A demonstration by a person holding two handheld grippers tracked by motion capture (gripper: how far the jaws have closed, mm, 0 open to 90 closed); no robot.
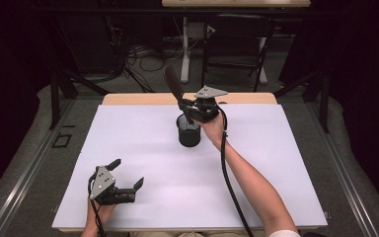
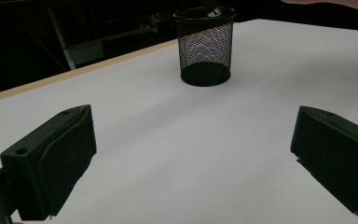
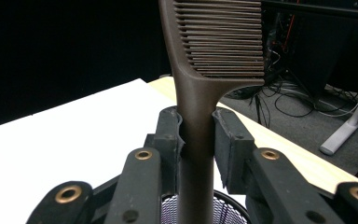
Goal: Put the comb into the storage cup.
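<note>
White sheeting covers your table [image 1: 276, 163], with a bare wooden strip along its far edge just beyond the mesh cup [image 1: 189, 132]. Your right gripper [image 1: 191, 109] hangs directly over that cup, fingers [image 3: 170, 135] clamped on the handle of a dark comb [image 3: 214, 56], whose lower end sits inside the rim while its teeth lean up and away. Your left gripper [image 1: 128, 177] rests well short of the cup near the table's near edge, fingers [image 2: 51, 163] spread wide, holding nothing. Open white surface lies all around the cup.
</note>
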